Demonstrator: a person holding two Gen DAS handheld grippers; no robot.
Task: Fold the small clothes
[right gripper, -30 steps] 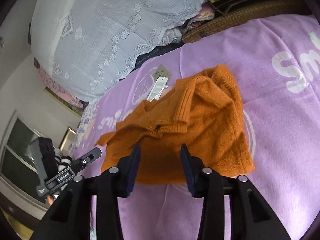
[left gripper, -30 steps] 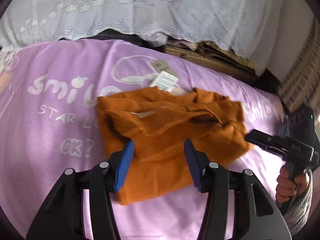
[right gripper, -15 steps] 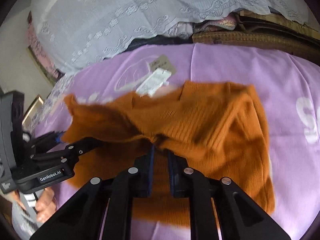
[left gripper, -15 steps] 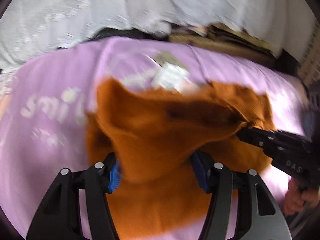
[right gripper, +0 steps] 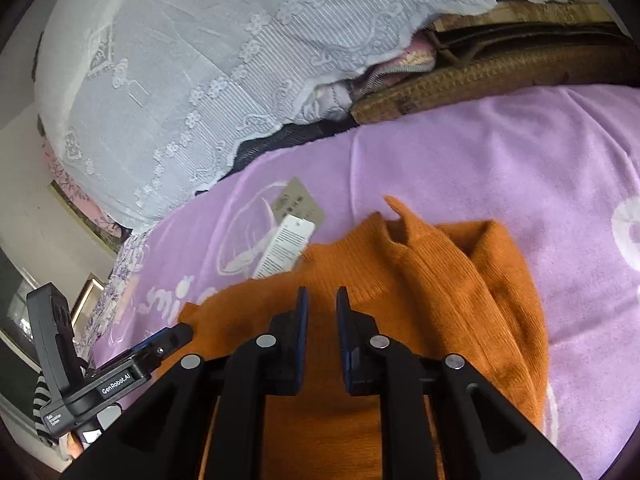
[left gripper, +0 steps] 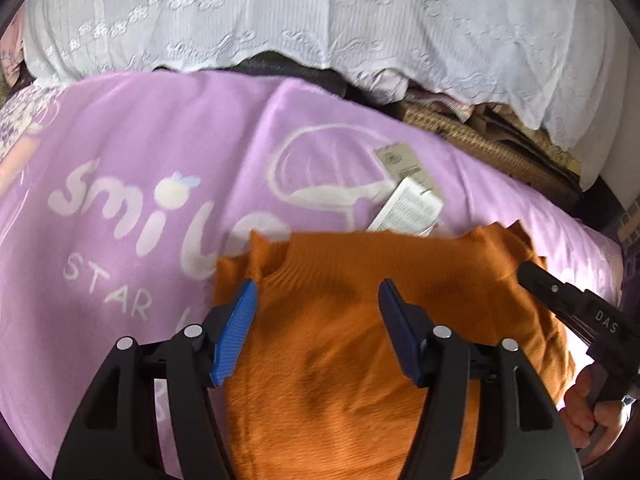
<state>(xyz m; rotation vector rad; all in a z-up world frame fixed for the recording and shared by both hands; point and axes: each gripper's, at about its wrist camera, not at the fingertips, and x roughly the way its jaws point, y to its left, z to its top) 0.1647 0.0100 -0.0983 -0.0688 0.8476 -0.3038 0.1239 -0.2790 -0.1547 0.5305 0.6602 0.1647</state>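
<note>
The orange knit sweater [left gripper: 360, 340] lies folded on the purple blanket [left gripper: 140, 140], its paper tags [left gripper: 408, 200] poking out at 12 o'clock from the folded edge. My left gripper [left gripper: 316, 320] hangs over it with fingers spread wide, gripping nothing; my right gripper [right gripper: 321, 320], at the sweater's 3 o'clock side, has fingers drawn to a narrow gap and likewise holds nothing. A white lace cover [left gripper: 320, 20] drapes beyond the blanket.
</note>
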